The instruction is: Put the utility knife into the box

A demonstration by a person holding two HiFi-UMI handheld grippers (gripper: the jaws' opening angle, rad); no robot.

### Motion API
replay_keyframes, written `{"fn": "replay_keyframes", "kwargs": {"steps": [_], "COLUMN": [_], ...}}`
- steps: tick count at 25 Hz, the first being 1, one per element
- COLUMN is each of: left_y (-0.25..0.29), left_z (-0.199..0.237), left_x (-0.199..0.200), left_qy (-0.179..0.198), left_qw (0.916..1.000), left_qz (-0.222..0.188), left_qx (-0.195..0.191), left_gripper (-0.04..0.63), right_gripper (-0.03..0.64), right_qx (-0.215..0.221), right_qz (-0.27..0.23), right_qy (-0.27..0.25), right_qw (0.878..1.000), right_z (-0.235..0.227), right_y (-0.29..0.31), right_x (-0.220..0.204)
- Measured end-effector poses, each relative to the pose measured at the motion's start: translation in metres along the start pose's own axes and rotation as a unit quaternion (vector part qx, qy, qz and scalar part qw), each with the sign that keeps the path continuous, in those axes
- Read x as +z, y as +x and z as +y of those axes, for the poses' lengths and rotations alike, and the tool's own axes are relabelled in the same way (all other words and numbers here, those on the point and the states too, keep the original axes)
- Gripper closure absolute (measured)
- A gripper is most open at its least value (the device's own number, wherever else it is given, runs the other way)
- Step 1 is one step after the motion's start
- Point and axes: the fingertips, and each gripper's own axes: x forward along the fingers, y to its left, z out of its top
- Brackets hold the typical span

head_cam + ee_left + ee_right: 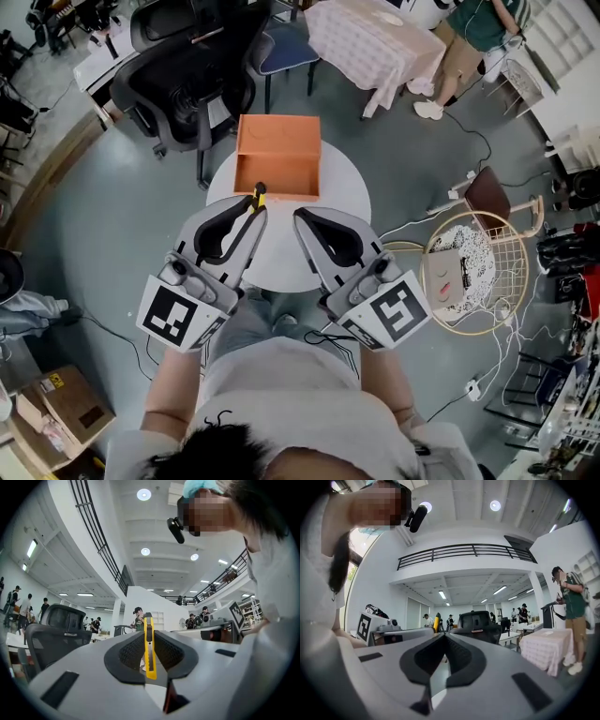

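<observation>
A yellow utility knife (148,645) stands upright between the black pads of my left gripper (148,634), which is shut on it. In the head view its tip (260,195) sticks out past the left gripper (255,208), just short of the open orange box (277,156) at the far side of the round white table (349,192). My right gripper (302,217) hovers beside the left one, apart from it. Its jaws (444,638) are shut with nothing between them. The right gripper view also catches the knife (436,622) off to the left.
A black office chair (187,75) stands behind the box, and a cloth-covered table (375,42) at the back right. A wire basket (473,272) and cables lie on the floor to the right. People stand around the hall in the distance.
</observation>
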Motion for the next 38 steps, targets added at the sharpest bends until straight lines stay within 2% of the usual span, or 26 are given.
{"fn": "replay_keyframes", "kwargs": {"steps": [13,22,29,38], "left_y": [0.040,0.058,0.060,0.075], "left_z": [0.076,0.102,0.106,0.108], "left_x": [-0.013,-0.029,-0.040,-0.067], "left_qy": [-0.018,-0.037,-0.045,-0.044], "left_qw": [0.9974,0.9927,0.9941,0.9969], "left_qz": [0.006,0.012,0.021,0.055], "left_qx": [-0.070,-0.114,-0.096,-0.037], "left_gripper": [0.528,0.528,0.528,0.528], "right_gripper": [0.610,0.609,0.609,0.609], "right_qx": [-0.070,-0.111,-0.103,-0.047], "right_qz": [0.006,0.023,0.031,0.047], "right_qy": [-0.001,0.000,-0.002,0.000], "right_qw": [0.998,0.994,0.994,0.998], "right_z": [-0.040,-0.057,-0.067,-0.090], "right_y": [0.068,0.093,0.094,0.099], "right_x": [-0.002,-0.011,-0.015,-0.025]}}
